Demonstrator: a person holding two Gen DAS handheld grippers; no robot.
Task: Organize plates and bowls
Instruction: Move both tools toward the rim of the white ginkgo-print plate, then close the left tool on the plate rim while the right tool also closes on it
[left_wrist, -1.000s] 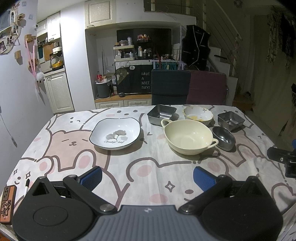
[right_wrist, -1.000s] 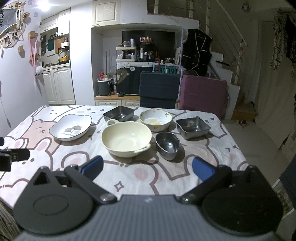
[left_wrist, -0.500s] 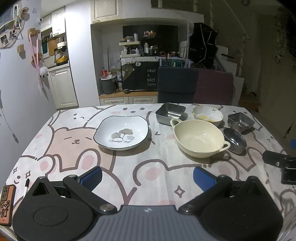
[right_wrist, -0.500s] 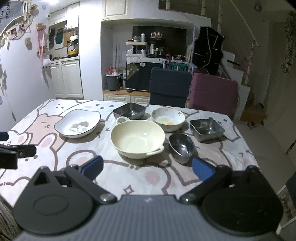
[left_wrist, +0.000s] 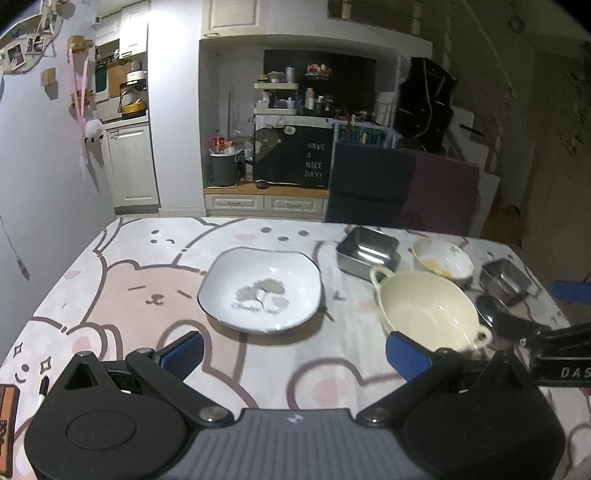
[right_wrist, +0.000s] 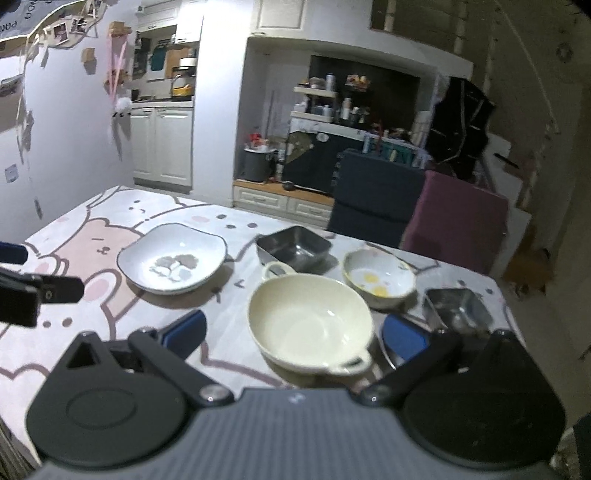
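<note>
A white plate with a leaf print (left_wrist: 261, 289) (right_wrist: 173, 259) lies mid-table. To its right stand a cream two-handled bowl (left_wrist: 426, 312) (right_wrist: 310, 323), a square steel dish (left_wrist: 368, 250) (right_wrist: 294, 247), a small white bowl with yellow marks (left_wrist: 442, 258) (right_wrist: 378, 278), a second steel dish (left_wrist: 506, 276) (right_wrist: 458, 310) and a small oval steel bowl (left_wrist: 493, 311). My left gripper (left_wrist: 294, 352) is open and empty in front of the plate. My right gripper (right_wrist: 294, 334) is open and empty, just in front of the cream bowl.
The table carries a bear-print cloth (left_wrist: 136, 288). A brown block (left_wrist: 6, 406) and a pen (left_wrist: 43, 386) lie at its near left corner. A dark blue chair (left_wrist: 369, 184) and a maroon chair (left_wrist: 439, 195) stand behind the far edge.
Both grippers have moved forward towards the dishes. The right gripper has closed in on the cream bowl and now shows large at the right of the left wrist view.
</note>
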